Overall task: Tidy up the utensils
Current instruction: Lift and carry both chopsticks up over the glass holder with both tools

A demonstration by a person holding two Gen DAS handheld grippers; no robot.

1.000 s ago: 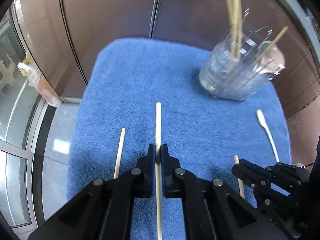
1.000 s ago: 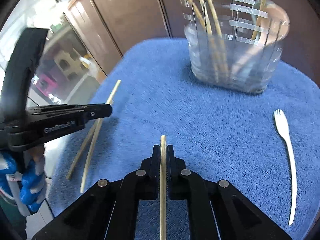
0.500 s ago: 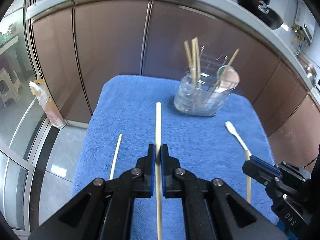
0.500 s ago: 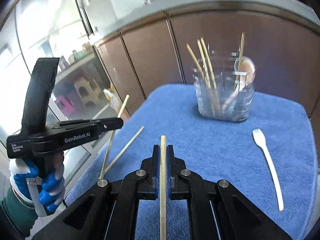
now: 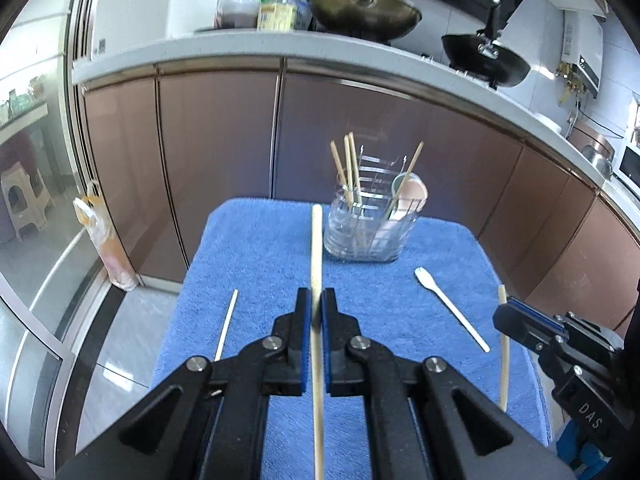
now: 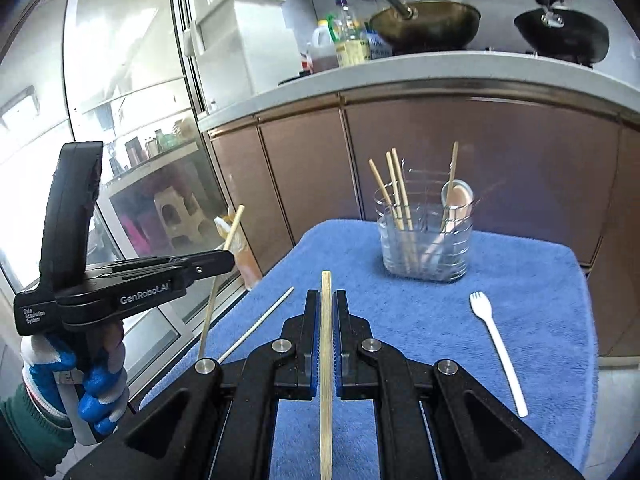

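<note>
My left gripper [image 5: 316,306] is shut on a wooden chopstick [image 5: 316,240] and holds it in the air above the blue towel [image 5: 256,256]. My right gripper [image 6: 326,306] is shut on a second chopstick [image 6: 326,288], also lifted. Each gripper shows in the other's view: the right gripper [image 5: 505,315] with its stick, and the left gripper [image 6: 229,258] in a gloved hand. A clear utensil holder [image 5: 368,232] [image 6: 426,244] stands at the towel's far side with several chopsticks and a spoon in it. One thin chopstick [image 5: 226,324] [image 6: 256,324] and a white plastic fork [image 5: 452,310] [image 6: 498,344] lie on the towel.
Brown cabinet doors [image 5: 224,136] rise behind the towel under a grey counter [image 5: 280,46] carrying two woks and bottles. A plastic bag [image 5: 104,240] leans on the floor at the left. The towel drops off at its left and right edges.
Both grippers have risen and drawn back from the towel, each keeping its chopstick. The views have tilted up, so the holder looks smaller and the counter has come into sight.
</note>
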